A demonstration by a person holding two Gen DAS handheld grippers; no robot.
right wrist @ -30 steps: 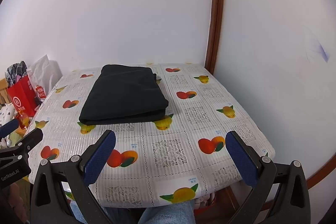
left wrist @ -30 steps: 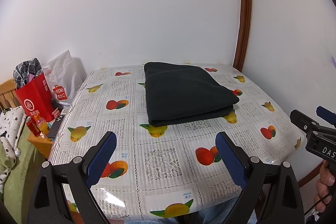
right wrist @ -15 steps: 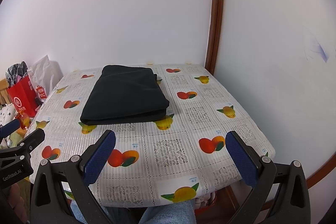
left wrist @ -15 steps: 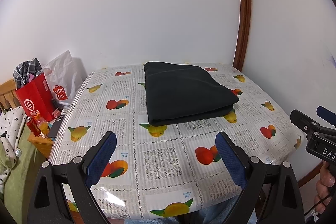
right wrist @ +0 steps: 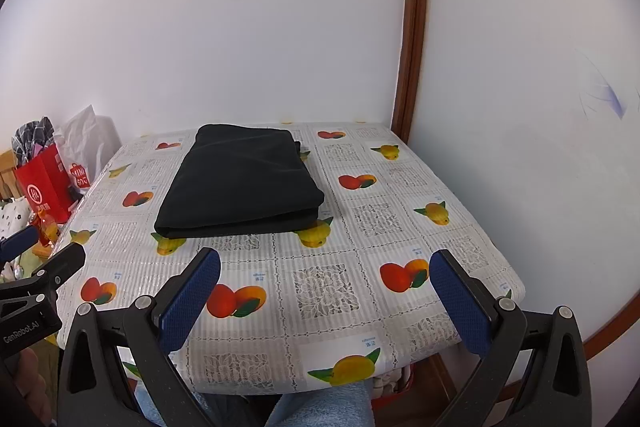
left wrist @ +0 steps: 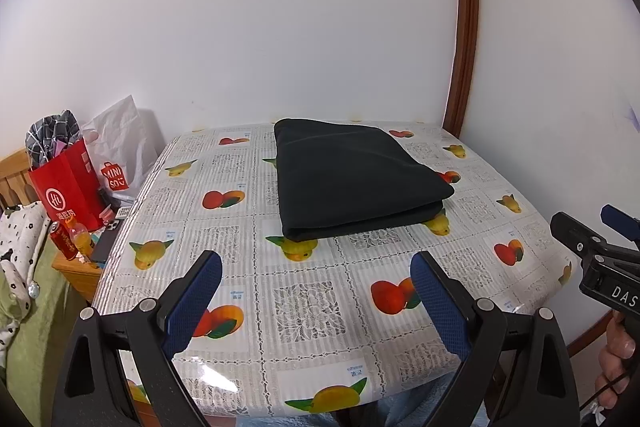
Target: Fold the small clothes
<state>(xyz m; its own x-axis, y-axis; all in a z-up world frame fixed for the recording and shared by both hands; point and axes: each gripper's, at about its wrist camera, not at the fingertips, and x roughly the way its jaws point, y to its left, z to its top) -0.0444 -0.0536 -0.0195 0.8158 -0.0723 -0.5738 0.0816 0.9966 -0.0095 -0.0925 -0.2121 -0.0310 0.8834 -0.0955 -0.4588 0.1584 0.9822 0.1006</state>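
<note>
The folded cloth [left wrist: 356, 183] lies on the table [left wrist: 320, 307], toward the back, near the wall. A bag [left wrist: 68, 187] stands left of the table. Both grippers, left gripper [left wrist: 316, 303] and right gripper [right wrist: 326, 301], hang over the table's front edge, apart from the cloth.

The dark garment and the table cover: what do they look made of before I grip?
Dark garment: soft matte knit or fleece, probably; no sheen, rounded thick folded edges. Table cover: glossy plastic or vinyl over a lace-and-fruit print, judging by the bright glare near the front edge.
</note>
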